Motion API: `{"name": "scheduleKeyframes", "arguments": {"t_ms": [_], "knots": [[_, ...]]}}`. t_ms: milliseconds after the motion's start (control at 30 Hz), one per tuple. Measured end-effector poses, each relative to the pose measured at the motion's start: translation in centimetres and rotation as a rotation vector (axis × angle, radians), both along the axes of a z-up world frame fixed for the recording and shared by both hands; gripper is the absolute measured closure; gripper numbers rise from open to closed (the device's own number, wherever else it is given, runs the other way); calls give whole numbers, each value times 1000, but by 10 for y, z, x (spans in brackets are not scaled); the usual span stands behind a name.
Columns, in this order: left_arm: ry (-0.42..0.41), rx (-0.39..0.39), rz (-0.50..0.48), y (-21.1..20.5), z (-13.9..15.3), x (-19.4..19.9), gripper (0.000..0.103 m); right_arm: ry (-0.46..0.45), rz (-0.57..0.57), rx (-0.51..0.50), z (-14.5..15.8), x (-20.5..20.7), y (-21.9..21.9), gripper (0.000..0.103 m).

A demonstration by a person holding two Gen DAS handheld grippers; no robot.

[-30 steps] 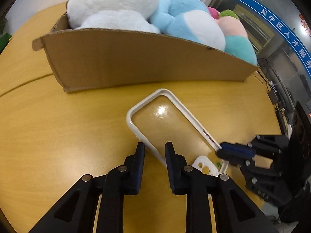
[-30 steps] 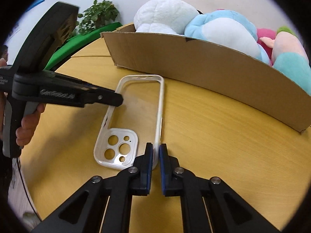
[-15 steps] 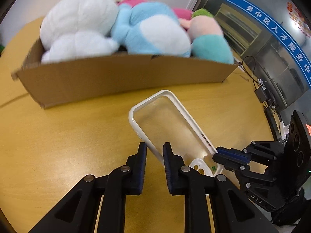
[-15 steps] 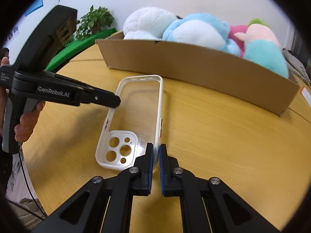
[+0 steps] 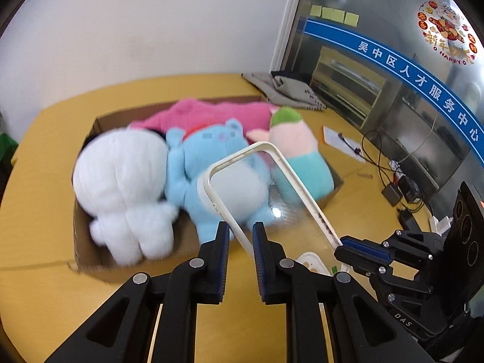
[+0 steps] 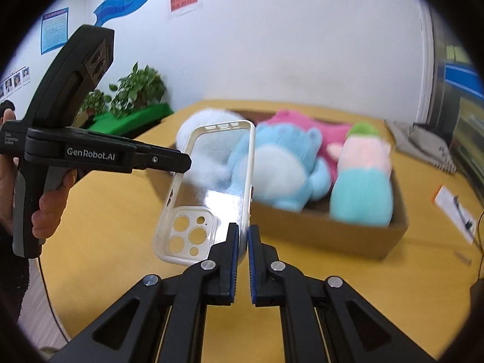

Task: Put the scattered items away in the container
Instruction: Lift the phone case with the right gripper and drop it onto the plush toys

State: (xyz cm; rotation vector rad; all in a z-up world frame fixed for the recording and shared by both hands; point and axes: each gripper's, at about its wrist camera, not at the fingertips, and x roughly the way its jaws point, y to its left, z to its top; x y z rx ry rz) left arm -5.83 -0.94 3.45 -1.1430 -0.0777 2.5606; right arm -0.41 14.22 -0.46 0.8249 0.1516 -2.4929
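Observation:
A clear phone case with a white rim is held in the air between both grippers, above the table and in front of the cardboard box. My left gripper is shut on its left long edge. My right gripper is shut on its right long edge near the camera cut-out. The box holds a white plush, a blue plush, a pink plush and a teal-and-pink plush.
The round yellow table carries a folded grey cloth at the far side, a paper note and black cables at the right. Potted plants stand beyond the table's left edge.
Both grippers have lifted the phone case off the table and raised it. The open top of the box and the plush toys inside now show from above.

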Motion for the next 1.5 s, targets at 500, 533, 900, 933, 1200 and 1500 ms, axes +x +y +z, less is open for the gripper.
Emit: {"name": "scheduleKeyframes", "arguments": {"t_ms": [500,533,900,933,1200,1500], "knots": [[127,-29,-54,12,67,-121,88,107,-98,-57,63,-100,-2,98],[127,-32,-55,12,68,-129,88,109,-102,-58,65,-109,-1,98],[-4,-35,-50,1,20,-230,89,22,-128,-27,44,-202,-8,98],[-21,-41,-49,0,12,-236,88,-1,-129,-28,37,-212,-9,98],[-160,-28,-44,-5,-45,-268,90,-145,-131,-15,-18,-252,-18,99],[-116,-15,-9,-10,-32,-258,40,-151,-123,28,-15,-244,-19,89]]}}
